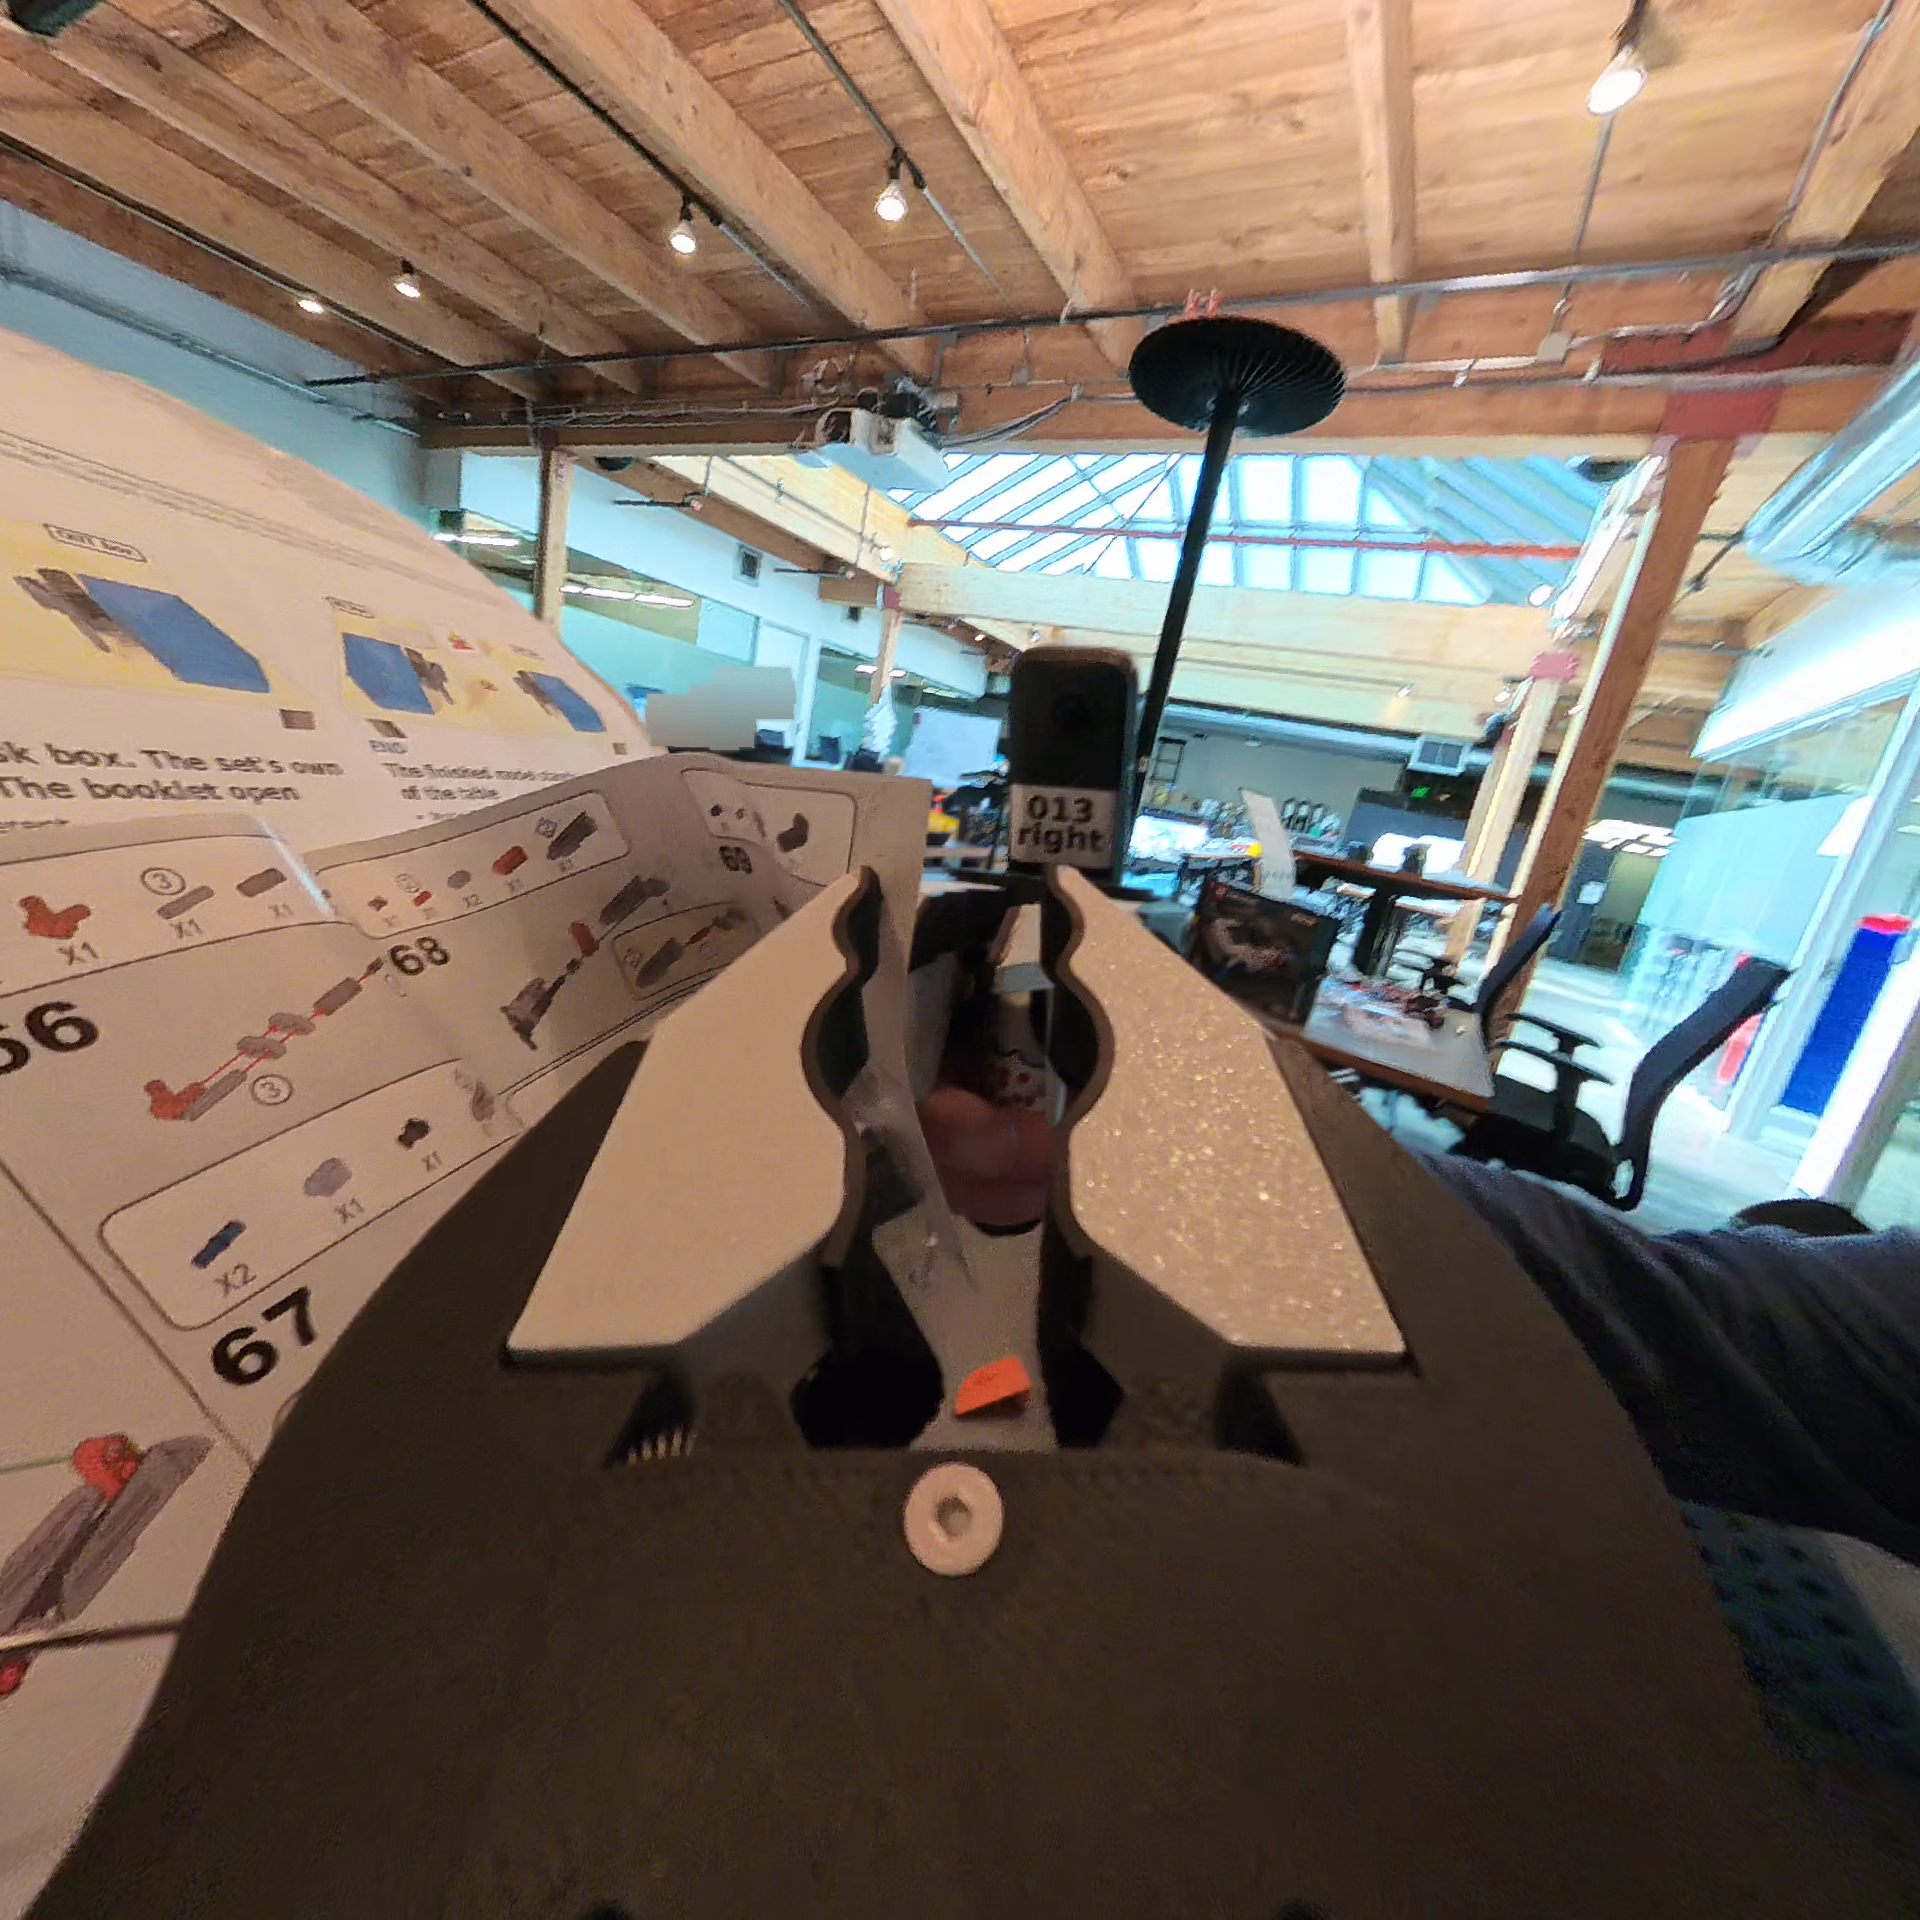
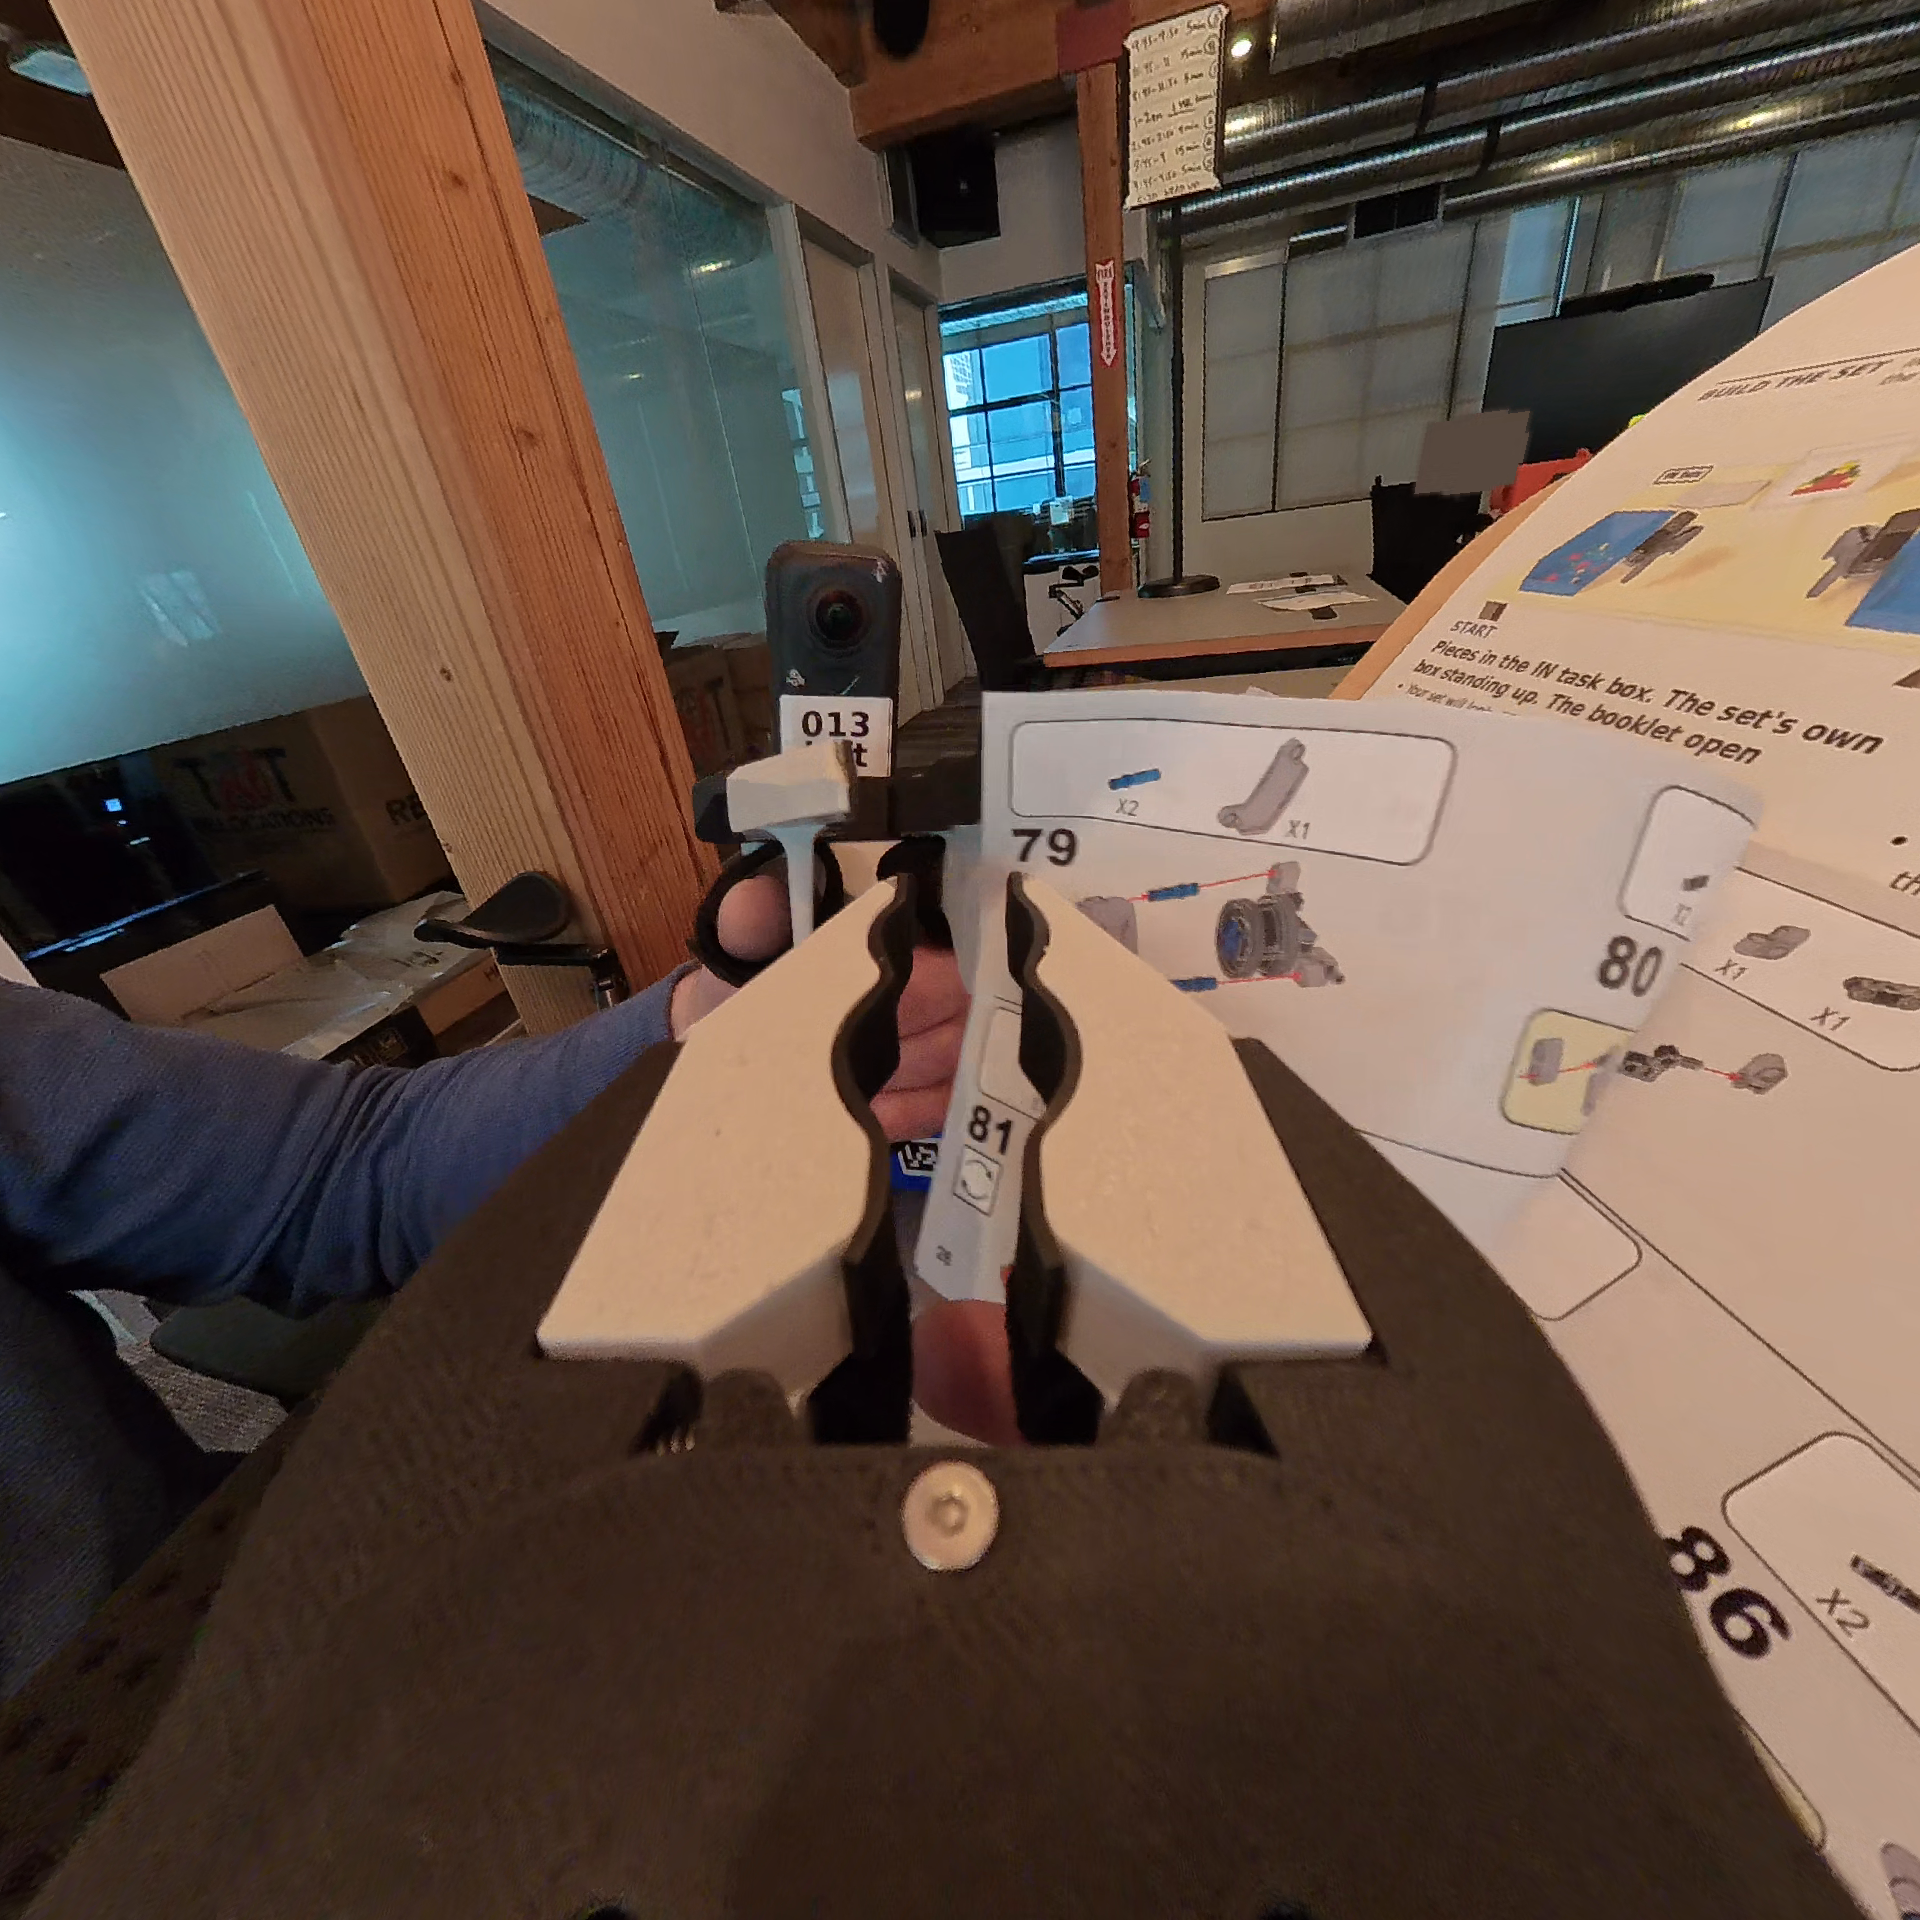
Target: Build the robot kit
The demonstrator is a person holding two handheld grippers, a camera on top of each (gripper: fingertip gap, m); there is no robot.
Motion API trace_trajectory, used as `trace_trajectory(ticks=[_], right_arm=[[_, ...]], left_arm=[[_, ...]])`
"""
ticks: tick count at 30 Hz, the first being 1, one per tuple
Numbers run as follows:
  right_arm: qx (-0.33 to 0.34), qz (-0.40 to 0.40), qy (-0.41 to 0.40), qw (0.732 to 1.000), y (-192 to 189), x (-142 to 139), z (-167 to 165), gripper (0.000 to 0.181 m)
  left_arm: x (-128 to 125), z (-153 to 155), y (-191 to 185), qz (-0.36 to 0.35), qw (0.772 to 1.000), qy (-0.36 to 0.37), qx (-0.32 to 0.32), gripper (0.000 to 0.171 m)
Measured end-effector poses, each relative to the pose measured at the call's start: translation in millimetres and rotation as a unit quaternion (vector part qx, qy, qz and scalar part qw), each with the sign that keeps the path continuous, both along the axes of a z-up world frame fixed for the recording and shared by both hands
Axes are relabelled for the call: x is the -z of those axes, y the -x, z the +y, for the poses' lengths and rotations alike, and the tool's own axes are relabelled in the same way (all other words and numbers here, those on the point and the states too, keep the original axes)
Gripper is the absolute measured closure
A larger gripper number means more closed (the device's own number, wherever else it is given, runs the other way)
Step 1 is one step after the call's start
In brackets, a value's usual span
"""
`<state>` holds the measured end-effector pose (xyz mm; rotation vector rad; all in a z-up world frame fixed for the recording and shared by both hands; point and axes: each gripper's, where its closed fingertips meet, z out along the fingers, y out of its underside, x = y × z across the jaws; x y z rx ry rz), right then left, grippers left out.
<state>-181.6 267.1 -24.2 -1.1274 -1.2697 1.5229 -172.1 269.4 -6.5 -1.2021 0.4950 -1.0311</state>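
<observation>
An open building-instruction booklet point(image 1: 239, 1049) lies to the left, and one of its pages point(image 1: 800, 831) stands up and runs between my left gripper's fingers. My left gripper point(image 1: 964, 894) is open, and the page leans on its left pad. The same page point(image 2: 1299, 935) curls up off the booklet point(image 2: 1714, 1403) in the right wrist view. Its lower corner hangs inside my right gripper point(image 2: 958, 894), whose jaws are a little apart, with the paper against the right pad. The two grippers face each other closely. One finger point(image 2: 790, 795) of the left gripper shows beyond. A small orange piece point(image 1: 992, 1387) sits below.
A printed sheet with pictures point(image 1: 208, 623) lies under the booklet on a round table. A person's hand point(image 2: 925, 1039) and blue sleeve point(image 2: 312, 1143) hold the left gripper. A wooden post point(image 2: 364, 520), office chairs point(image 1: 1558, 1060), tables point(image 1: 1382, 1039) and a black lamp stand point(image 1: 1195, 582) stand around. Only a small space, under 4 cm, lies between the two pairs of fingers.
</observation>
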Motion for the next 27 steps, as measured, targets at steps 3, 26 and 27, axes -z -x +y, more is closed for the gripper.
trace_trajectory(ticks=[3,26,27], right_arm=[[0.009,-0.006,-0.009,1.0,-0.2,3.8,2.5,0.167],[0.149,-0.037,-0.177,0.972,-19.1,0.9,23.2,0.139],[0.15,-0.04,-0.186,0.97,-17.9,3.0,22.3,0.138]], left_arm=[[7.5,6.3,0.4,0.036,0.999,0.004,-0.031,0.139],[7.6,10.3,-14.0,-0.013,0.999,-0.001,0.033,0.171],[6.8,9.4,-15.4,-0.016,0.999,-0.004,0.037,0.171]])
